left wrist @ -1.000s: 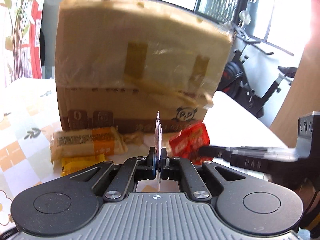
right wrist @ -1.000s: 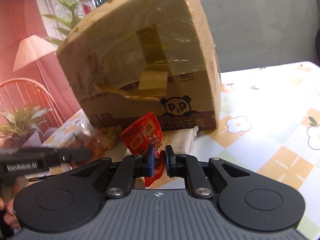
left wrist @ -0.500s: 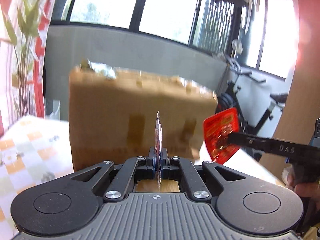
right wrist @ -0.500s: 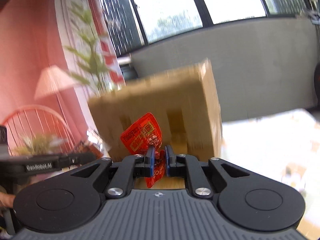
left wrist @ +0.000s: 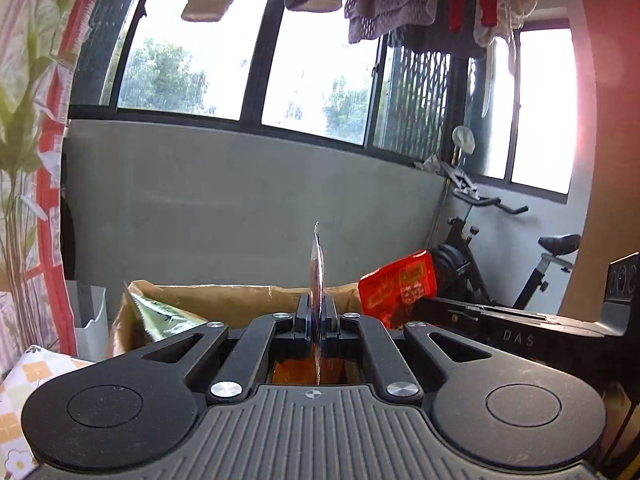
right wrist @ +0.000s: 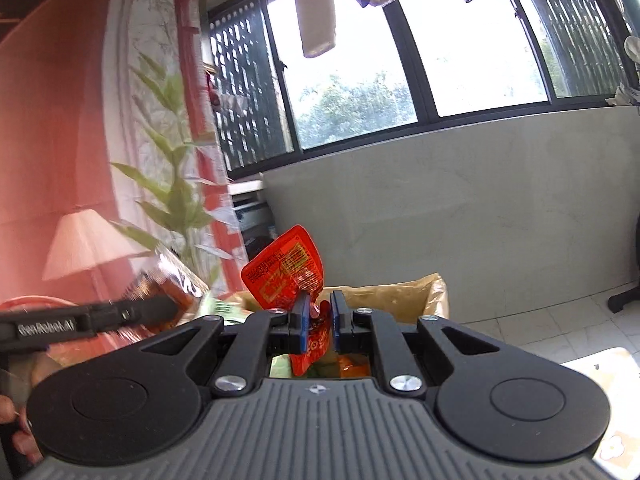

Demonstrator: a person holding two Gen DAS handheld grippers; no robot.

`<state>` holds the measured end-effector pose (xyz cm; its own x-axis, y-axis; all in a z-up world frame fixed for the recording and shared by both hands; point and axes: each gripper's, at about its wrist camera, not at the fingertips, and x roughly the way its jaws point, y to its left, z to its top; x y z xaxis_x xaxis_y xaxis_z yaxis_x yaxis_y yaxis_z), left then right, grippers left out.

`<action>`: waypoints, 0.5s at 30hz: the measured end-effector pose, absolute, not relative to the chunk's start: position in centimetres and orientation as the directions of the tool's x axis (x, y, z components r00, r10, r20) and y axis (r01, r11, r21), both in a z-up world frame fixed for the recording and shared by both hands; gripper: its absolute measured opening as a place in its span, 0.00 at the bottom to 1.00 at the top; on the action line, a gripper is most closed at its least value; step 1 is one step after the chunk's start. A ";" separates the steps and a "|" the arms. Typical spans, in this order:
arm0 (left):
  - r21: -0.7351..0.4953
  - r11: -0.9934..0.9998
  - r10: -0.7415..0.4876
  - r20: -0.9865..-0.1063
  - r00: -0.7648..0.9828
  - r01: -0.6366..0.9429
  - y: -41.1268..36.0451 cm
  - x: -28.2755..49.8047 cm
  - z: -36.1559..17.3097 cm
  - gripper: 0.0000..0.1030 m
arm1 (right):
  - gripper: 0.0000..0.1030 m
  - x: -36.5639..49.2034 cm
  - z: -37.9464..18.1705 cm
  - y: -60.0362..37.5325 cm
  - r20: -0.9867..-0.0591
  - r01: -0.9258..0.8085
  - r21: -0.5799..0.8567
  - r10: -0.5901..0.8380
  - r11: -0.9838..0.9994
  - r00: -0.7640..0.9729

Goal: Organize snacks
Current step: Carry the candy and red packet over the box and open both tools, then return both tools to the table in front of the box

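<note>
Both tools lifted (one reads "GenRobot.AI" (right wrist: 46, 326)).

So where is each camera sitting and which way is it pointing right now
Left wrist: on the left gripper, looking forward over the open box toward wall and windows; its own fingers, shut on a thin packet seen edge-on, show, and the right gripper enters at right.
Right wrist: on the right gripper, facing the same wall; its fingers hold a red packet, the left gripper crosses at left with part of a hand.
Shared: box, red packet, windows.
</note>
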<state>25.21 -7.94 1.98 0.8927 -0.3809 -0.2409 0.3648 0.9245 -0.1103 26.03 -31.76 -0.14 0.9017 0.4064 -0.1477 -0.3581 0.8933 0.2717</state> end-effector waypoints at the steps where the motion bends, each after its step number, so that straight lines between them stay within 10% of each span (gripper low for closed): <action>1: -0.106 0.927 -0.376 -0.262 0.889 0.361 -8.3 26.4 1.6 0.05 | 0.11 26.9 -0.6 -31.9 -0.170 -0.338 0.284 0.394 0.898 0.903; 6: -0.142 0.934 -0.358 -0.382 0.852 0.328 -9.2 31.3 -0.9 0.06 | 0.12 29.3 -2.4 -31.8 -0.268 -0.254 0.317 0.343 0.914 0.900; 8: -0.134 0.939 -0.343 -0.430 0.835 0.316 -9.7 32.1 -1.7 0.16 | 0.17 29.5 -2.9 -31.9 -0.287 -0.243 0.326 0.341 0.914 0.895; 10: -0.105 0.941 -0.336 -0.431 0.838 0.323 -9.9 31.7 -2.0 0.49 | 0.23 29.2 -3.2 -32.0 -0.275 -0.271 0.322 0.363 0.907 0.890; 15: -0.062 0.931 -0.353 -0.403 0.845 0.359 -8.1 30.1 -1.8 0.52 | 0.31 26.7 -3.6 -32.5 -0.220 -0.293 0.322 0.372 0.900 0.902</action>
<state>30.14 -8.06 -1.77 0.8446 -0.3525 -0.4031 0.3589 0.9313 -0.0625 26.66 -32.48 -3.56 0.9017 0.3721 -0.2200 -0.2929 0.9003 0.3221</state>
